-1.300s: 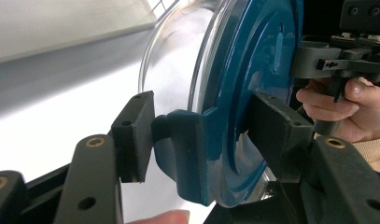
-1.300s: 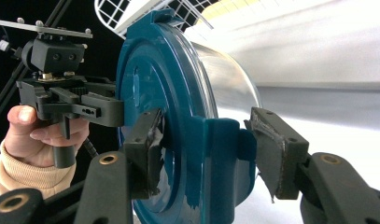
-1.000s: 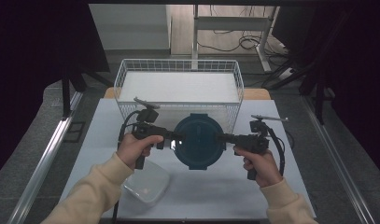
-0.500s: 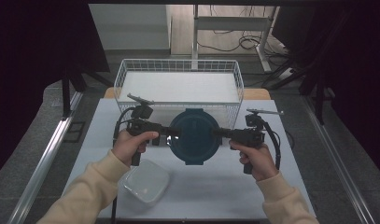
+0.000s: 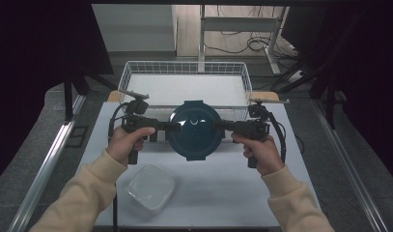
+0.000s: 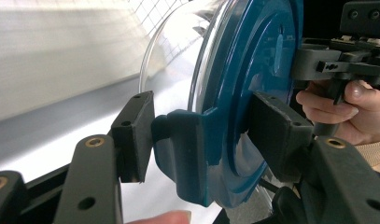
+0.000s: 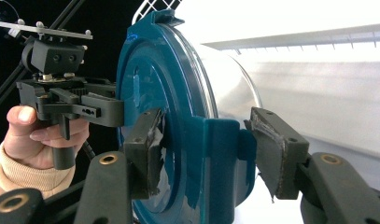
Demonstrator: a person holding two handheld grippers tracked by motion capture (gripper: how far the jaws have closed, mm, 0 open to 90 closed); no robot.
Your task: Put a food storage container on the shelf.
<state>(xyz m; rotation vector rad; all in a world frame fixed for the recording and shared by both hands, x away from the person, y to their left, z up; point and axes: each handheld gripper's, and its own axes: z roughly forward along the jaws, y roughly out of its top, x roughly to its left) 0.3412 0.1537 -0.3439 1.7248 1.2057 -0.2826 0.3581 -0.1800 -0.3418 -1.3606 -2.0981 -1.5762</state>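
Now you hold round container point(image 5: 194, 129) above table point(image 5: 223, 183), before wire basket point(image 5: 184, 77): clear tub, dark teal lid facing you. Left gripper point(image 5: 177, 127) and right gripper point(image 5: 218, 125) clamp opposite latch tabs.

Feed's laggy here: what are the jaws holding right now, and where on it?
Both hold the lidded container: left gripper on its left latch tab, right gripper on the right one.

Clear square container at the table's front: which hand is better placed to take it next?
Left, probably: the clear container lies beside the left forearm, far from the right gripper. Both grippers clamp the blue-lidded bowl, so the left gripper must release first.
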